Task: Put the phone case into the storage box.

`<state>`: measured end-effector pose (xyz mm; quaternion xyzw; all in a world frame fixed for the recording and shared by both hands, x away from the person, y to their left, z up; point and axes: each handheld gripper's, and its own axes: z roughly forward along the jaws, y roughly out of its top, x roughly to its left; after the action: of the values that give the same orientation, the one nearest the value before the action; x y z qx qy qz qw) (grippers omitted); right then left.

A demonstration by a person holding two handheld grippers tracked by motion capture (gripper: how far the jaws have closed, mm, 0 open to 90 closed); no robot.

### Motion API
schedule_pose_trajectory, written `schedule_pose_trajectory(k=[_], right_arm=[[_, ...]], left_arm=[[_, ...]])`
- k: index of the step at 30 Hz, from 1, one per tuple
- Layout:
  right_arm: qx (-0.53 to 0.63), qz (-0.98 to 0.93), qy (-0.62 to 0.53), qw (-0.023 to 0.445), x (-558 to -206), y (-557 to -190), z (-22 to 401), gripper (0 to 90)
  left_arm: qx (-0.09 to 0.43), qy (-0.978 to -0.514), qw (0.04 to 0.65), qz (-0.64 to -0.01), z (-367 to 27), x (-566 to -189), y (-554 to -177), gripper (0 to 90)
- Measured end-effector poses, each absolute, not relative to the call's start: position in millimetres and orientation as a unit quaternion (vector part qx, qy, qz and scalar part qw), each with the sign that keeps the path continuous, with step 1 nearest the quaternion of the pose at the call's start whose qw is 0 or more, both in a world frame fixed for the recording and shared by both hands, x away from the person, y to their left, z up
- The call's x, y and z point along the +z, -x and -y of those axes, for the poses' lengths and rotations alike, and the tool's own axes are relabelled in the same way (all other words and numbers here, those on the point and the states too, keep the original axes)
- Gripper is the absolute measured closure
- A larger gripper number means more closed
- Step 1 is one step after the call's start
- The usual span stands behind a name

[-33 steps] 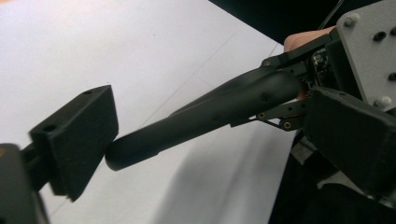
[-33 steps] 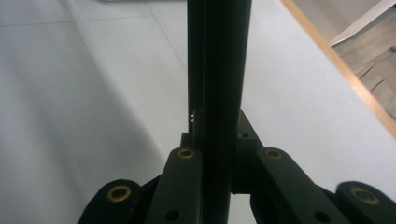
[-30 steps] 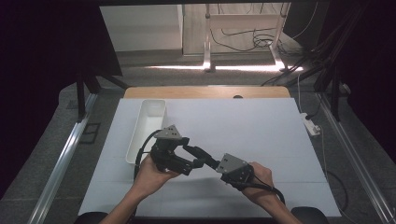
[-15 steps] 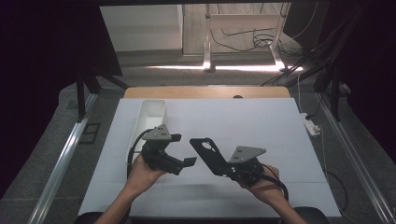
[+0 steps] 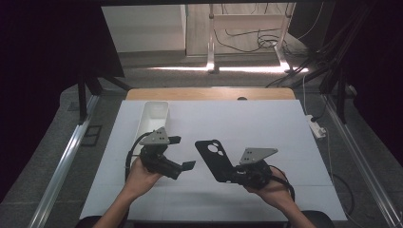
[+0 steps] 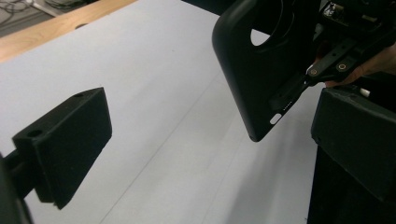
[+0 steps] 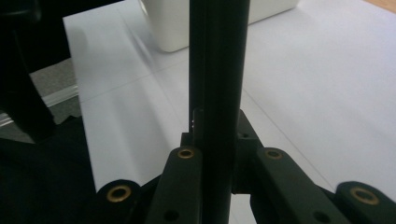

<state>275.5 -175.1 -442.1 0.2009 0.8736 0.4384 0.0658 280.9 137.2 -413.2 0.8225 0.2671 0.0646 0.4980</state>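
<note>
Black phone case (image 5: 216,160) clamped by its lower end in the right gripper (image 5: 236,176), jaws closed tight on either face, confirmed edge-on in the right gripper view (image 7: 215,93). Case held off the white table sheet (image 5: 266,128), tilted up and leaning to the left, camera cutout at the far end. Left gripper (image 5: 183,153) spread wide with nothing between its jaws; parted from the case by a clear gap, where a second ago both tools met at the same piece. Seen from the left gripper view, case (image 6: 261,70) hanging ahead and to the right, well apart from the jaw pads. Judged: handover complete, sole custody now with the right hand. White bin (image 5: 152,118) at far left, contents not visible. Likely next: reorienting or placing the case, left tool free to assist.
</note>
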Motion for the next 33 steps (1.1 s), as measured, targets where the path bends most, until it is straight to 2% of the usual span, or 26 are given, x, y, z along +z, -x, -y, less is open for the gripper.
schedule_pose_trajectory(k=[3, 20, 24, 28, 32, 33], right_arm=[[0.44, -0.874, -0.198, 0.06, -443, -275, 175, 84.3], [0.454, -0.871, -0.189, 0.015, -448, -274, 169, 84.3], [0.454, -0.871, -0.187, 0.011, -448, -273, 168, 84.3], [0.456, -0.87, -0.186, 0.009, -449, -273, 167, 84.3], [0.455, -0.87, -0.188, 0.013, -449, -273, 167, 84.3], [0.454, -0.87, -0.189, 0.016, -449, -273, 167, 84.3]], left_arm=[[0.061, -0.832, 0.487, -0.26, -137, -416, -284, 0.0], [0.049, -0.823, 0.498, -0.269, -135, -413, -284, 0.0], [0.056, -0.83, 0.488, -0.265, -131, -412, -282, 3.4], [0.061, -0.83, 0.488, -0.265, -131, -410, -279, 19.5], [0.057, -0.818, 0.502, -0.274, -136, -409, -279, 40.3], [0.05, -0.813, 0.509, -0.278, -138, -408, -279, 40.3]])
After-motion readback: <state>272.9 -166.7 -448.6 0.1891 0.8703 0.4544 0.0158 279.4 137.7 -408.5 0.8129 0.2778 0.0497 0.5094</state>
